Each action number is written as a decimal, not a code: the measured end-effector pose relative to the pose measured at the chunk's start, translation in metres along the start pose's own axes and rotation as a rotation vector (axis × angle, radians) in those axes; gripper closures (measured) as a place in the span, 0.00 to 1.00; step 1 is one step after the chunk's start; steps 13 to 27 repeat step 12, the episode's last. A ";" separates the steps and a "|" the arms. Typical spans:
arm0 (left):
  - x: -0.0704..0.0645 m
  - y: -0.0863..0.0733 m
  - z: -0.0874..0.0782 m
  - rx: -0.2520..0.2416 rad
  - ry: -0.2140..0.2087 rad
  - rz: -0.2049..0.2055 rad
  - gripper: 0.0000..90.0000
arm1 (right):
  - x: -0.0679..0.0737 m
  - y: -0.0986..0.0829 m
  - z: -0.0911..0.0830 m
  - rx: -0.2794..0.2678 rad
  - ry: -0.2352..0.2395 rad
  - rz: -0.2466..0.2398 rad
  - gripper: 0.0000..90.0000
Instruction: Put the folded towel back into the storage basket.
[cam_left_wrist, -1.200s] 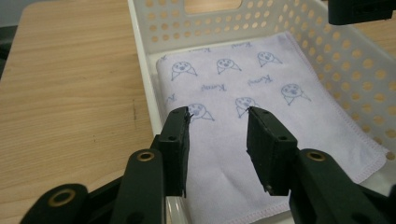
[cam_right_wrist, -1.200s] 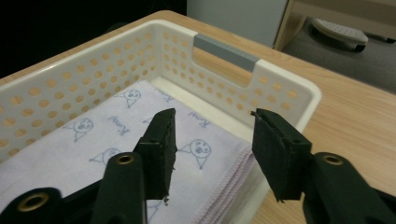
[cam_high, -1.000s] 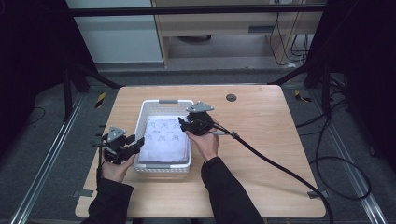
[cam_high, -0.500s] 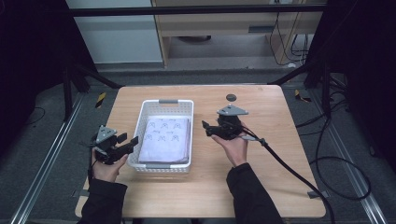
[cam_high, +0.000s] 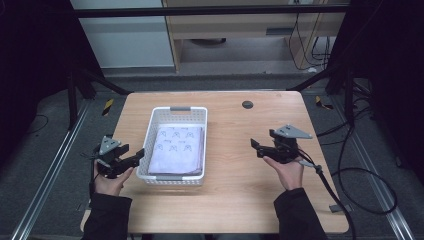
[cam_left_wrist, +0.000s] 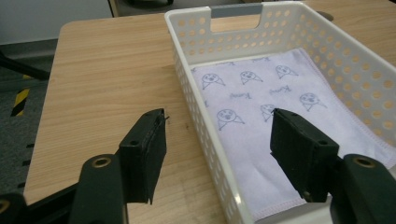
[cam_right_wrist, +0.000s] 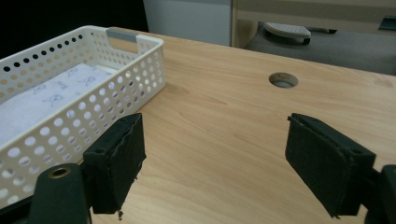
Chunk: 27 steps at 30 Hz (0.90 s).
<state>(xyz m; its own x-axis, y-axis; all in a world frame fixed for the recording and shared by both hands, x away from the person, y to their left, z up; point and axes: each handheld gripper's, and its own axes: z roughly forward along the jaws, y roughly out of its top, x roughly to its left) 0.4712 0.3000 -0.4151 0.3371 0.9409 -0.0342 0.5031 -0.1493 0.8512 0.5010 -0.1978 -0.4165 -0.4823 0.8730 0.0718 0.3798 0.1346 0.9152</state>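
Observation:
A white perforated basket (cam_high: 172, 114) stands on the wooden table (cam_high: 240, 190), left of centre. A folded pale lilac cloth (cam_high: 178, 149) printed with small faces lies flat inside it; the cloth (cam_left_wrist: 261, 112) fills the basket floor. My left gripper (cam_high: 138, 156) hovers at the basket's near left corner, open and empty, its jaws straddling the basket wall (cam_left_wrist: 205, 116). My right gripper (cam_high: 256, 146) is held over bare table well right of the basket (cam_right_wrist: 84, 112), also open and empty.
A round cable hole (cam_high: 247, 104) sits in the tabletop behind the right gripper. A black cable (cam_high: 330, 187) trails from the right gripper off the table's right side. Dark floor and rails surround the table.
My right gripper has pulled away from the basket to the right and now hangs over bare table. My left gripper has shifted slightly down and left. The cloth stays in the basket.

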 end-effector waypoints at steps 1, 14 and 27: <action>0.002 -0.001 0.000 -0.001 0.007 -0.003 0.38 | -0.004 -0.004 -0.004 -0.001 -0.001 0.006 0.23; 0.018 -0.012 -0.011 -0.031 0.044 -0.009 0.34 | -0.039 -0.051 -0.043 0.000 -0.047 0.018 0.23; 0.018 -0.012 -0.011 -0.031 0.044 -0.009 0.34 | -0.039 -0.051 -0.043 0.000 -0.047 0.018 0.23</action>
